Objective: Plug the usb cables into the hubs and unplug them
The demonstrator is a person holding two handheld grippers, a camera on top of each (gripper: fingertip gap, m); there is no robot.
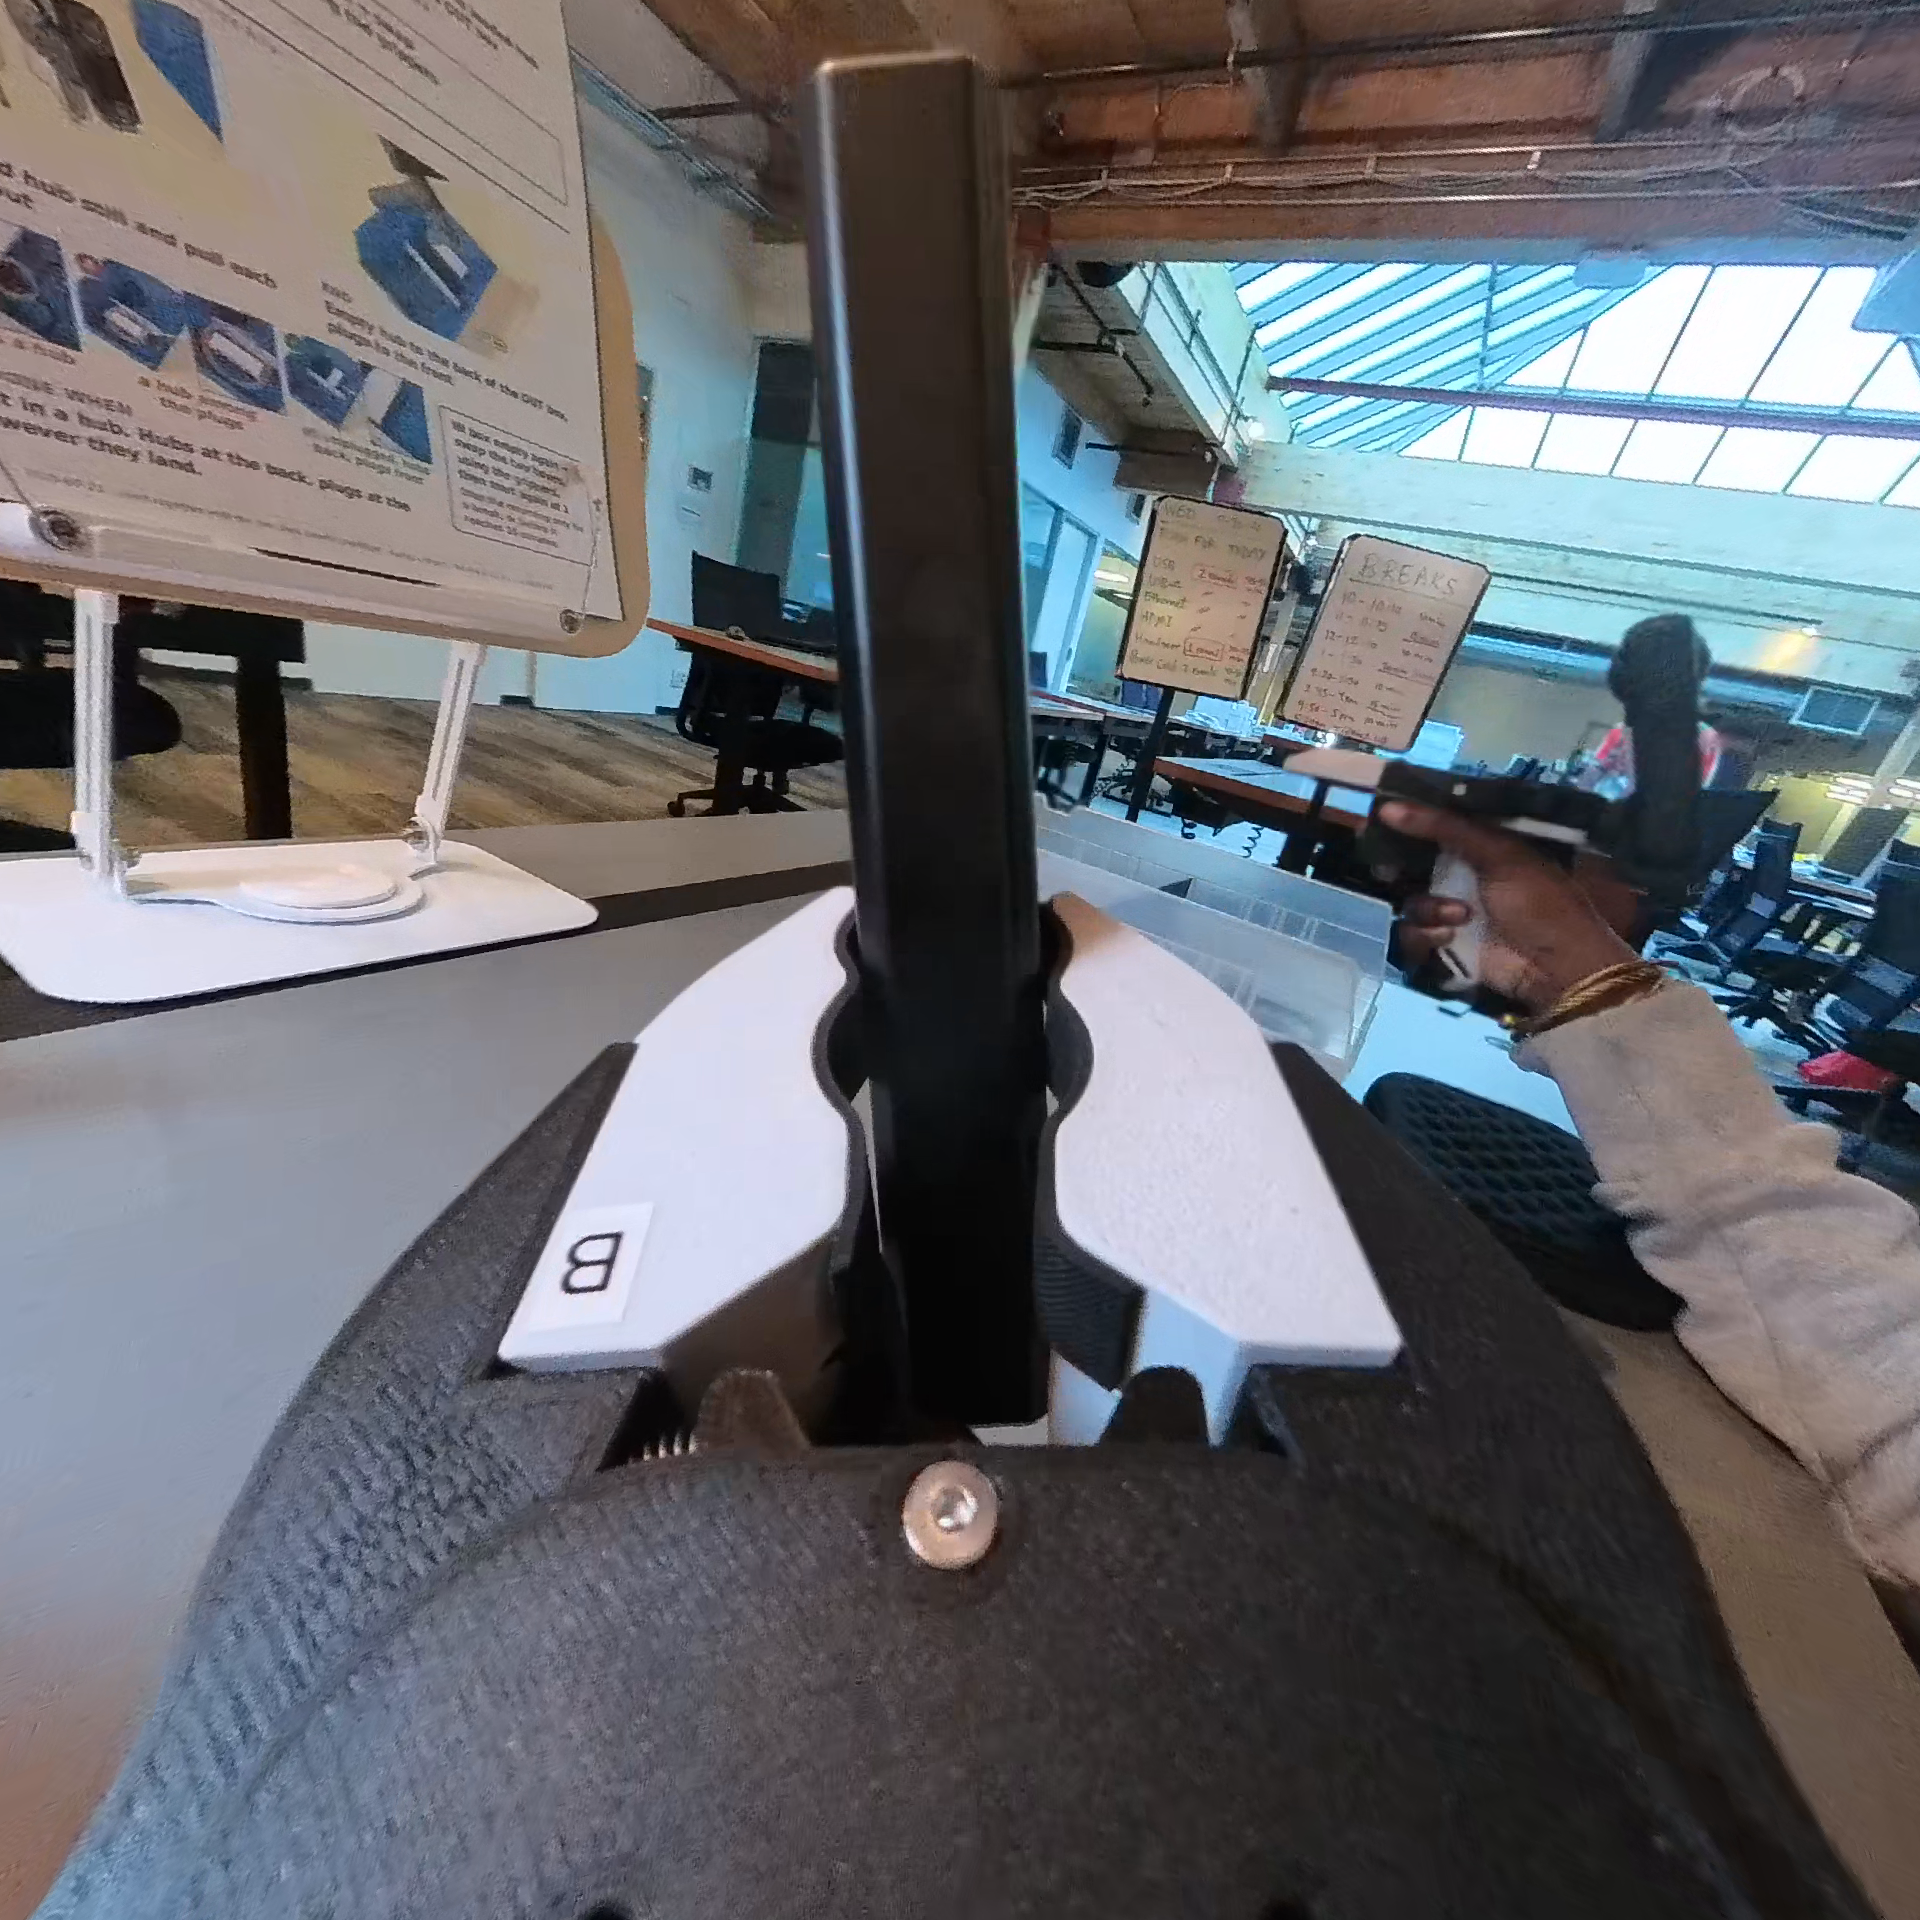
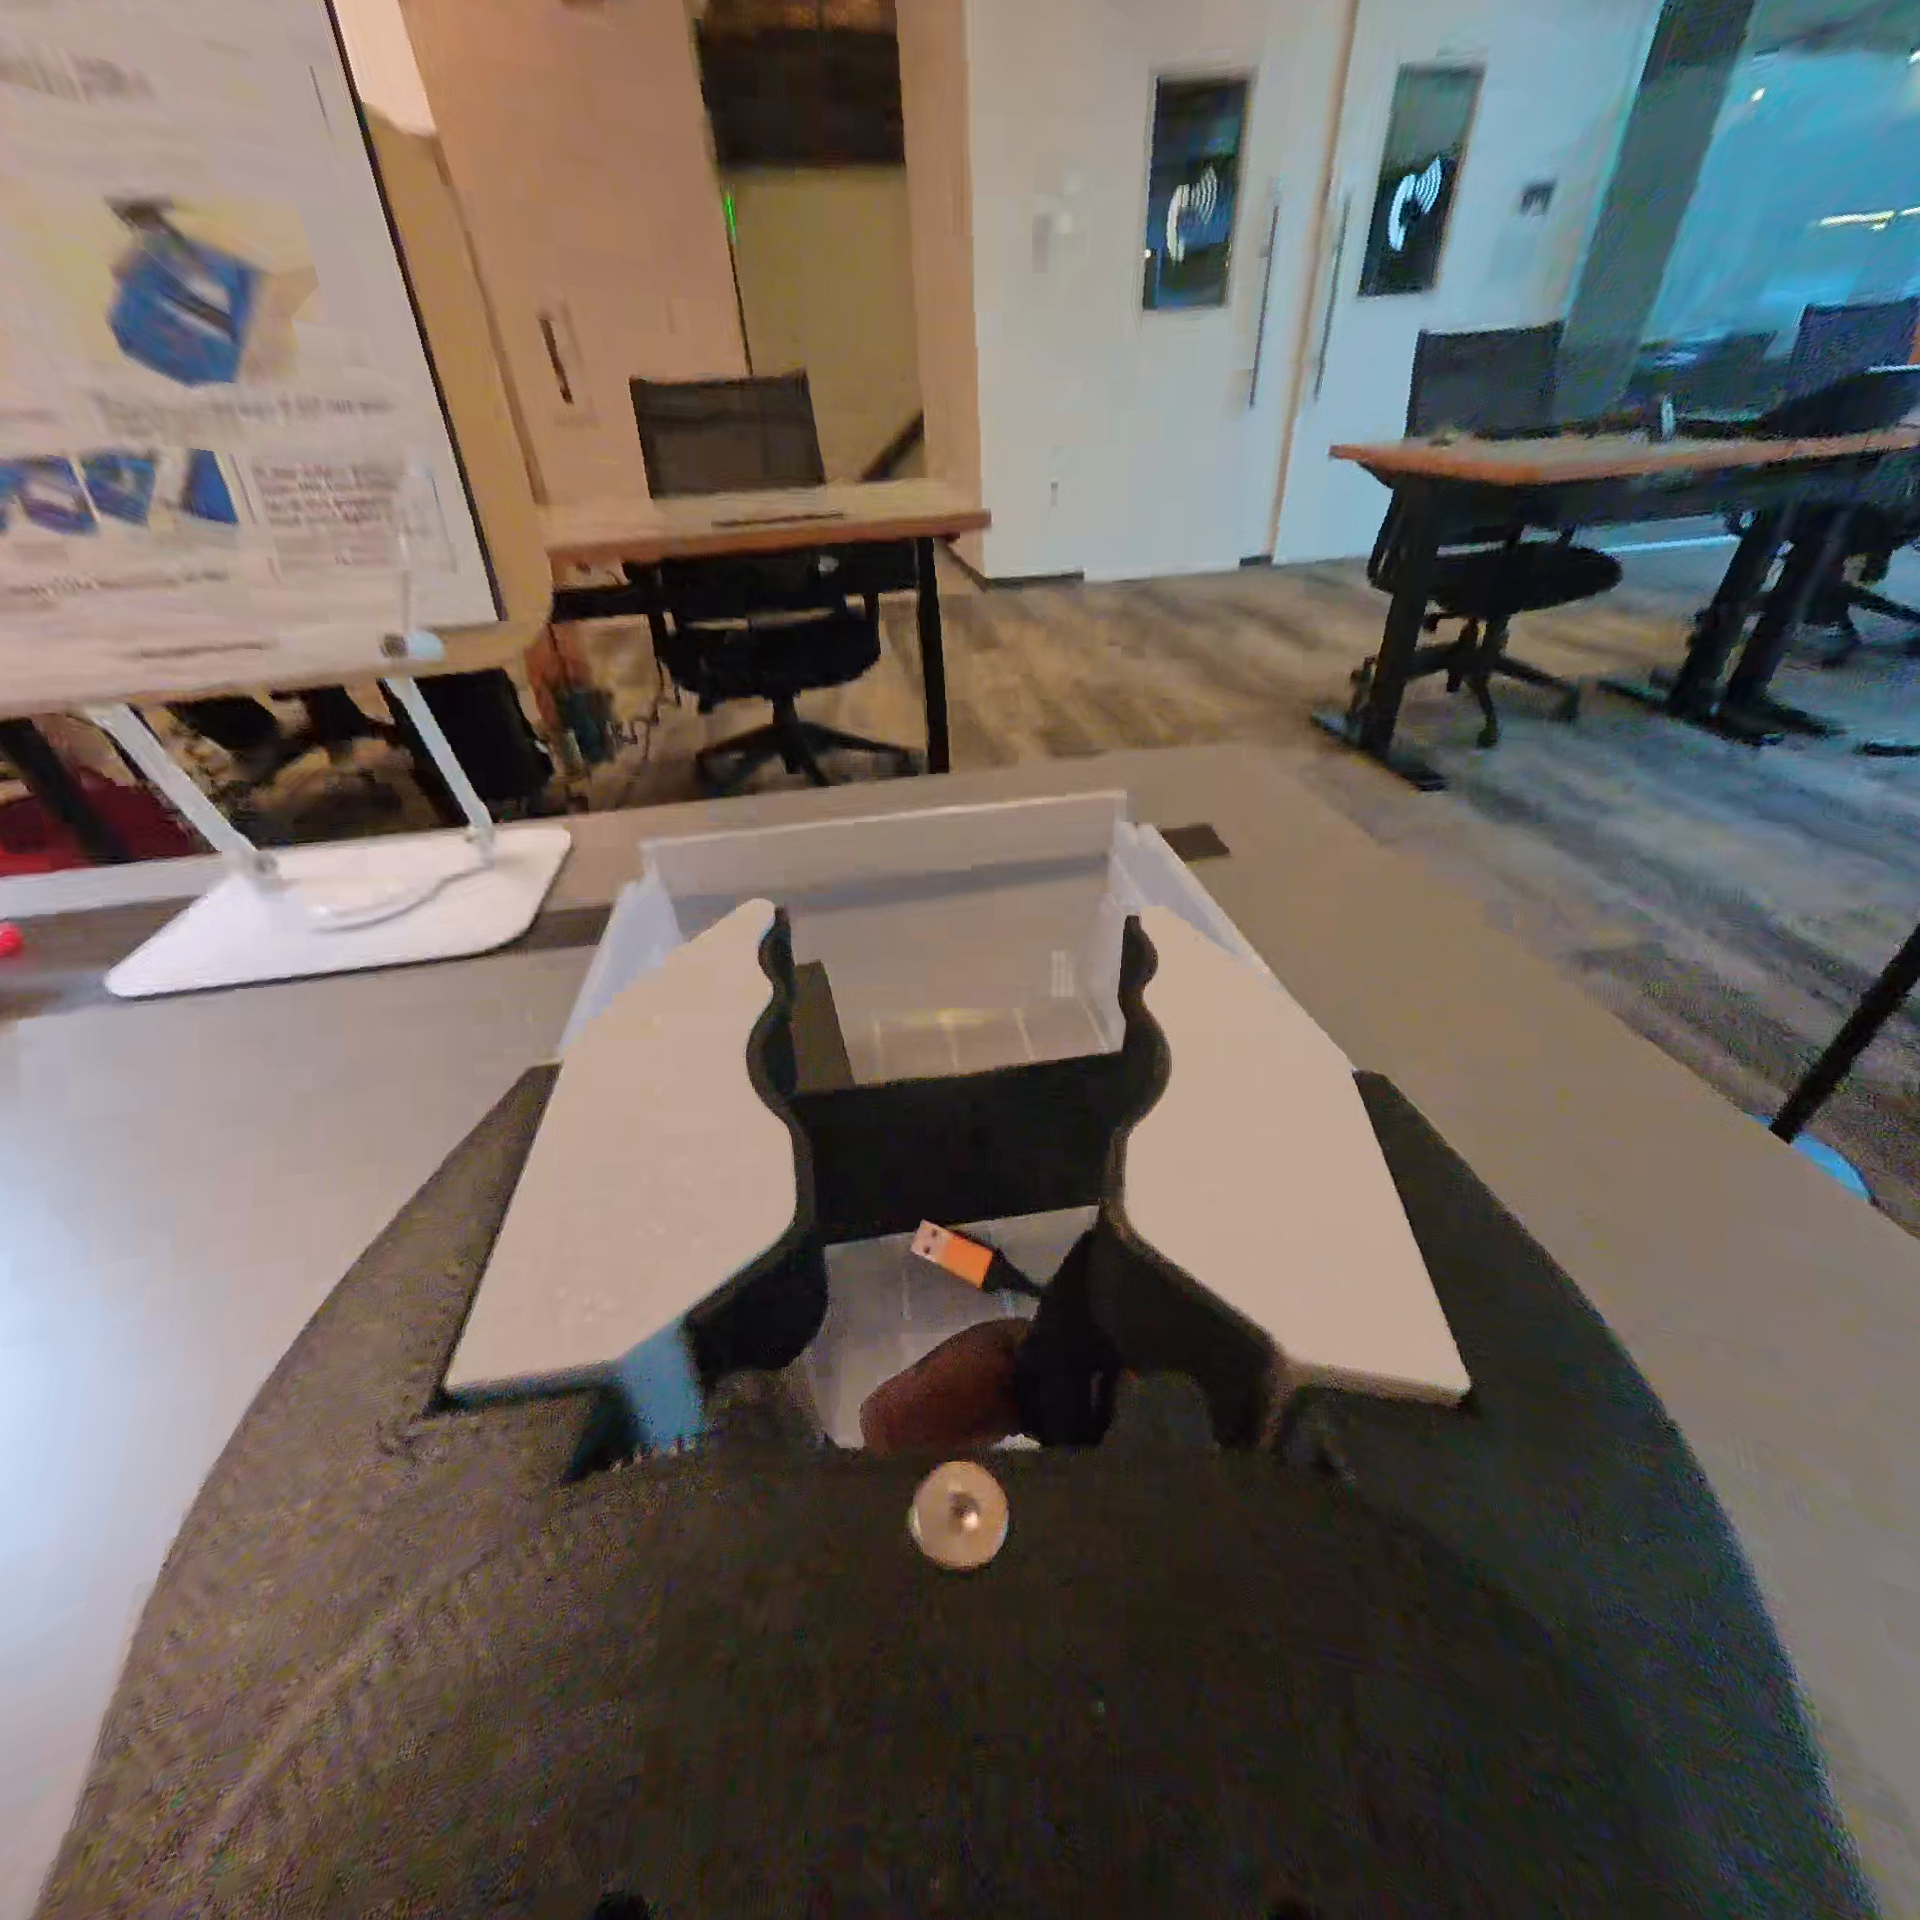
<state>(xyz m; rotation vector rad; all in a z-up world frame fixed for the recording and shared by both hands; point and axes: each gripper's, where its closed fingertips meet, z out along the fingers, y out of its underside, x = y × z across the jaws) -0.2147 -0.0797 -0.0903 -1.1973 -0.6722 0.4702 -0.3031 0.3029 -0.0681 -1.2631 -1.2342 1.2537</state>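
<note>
Upright, the black hub (image 1: 914, 623) sits clamped in left jaws; right jaws apart above orange plug (image 2: 954, 1255).

The hub (image 1: 914, 623) is seen as a smooth black bar with a faint satin sheen. The left gripper (image 1: 951, 935) is faced with matt white plastic plates, and its dark body is marked by a coarse, ridged, printed-looking texture; a bright metal screw (image 1: 951, 1512) is set into it. The same finish is shown on the right gripper (image 2: 951, 987). The counter (image 1: 208, 1143) is given a smooth grey matt surface. The bin (image 2: 935, 883) is made of clear, slightly frosted plastic. The USB plug (image 2: 954, 1255) is cased in glossy orange plastic with a metal tip. The sleeve (image 1: 1766, 1247) appears as soft, fuzzy pale cloth.
</note>
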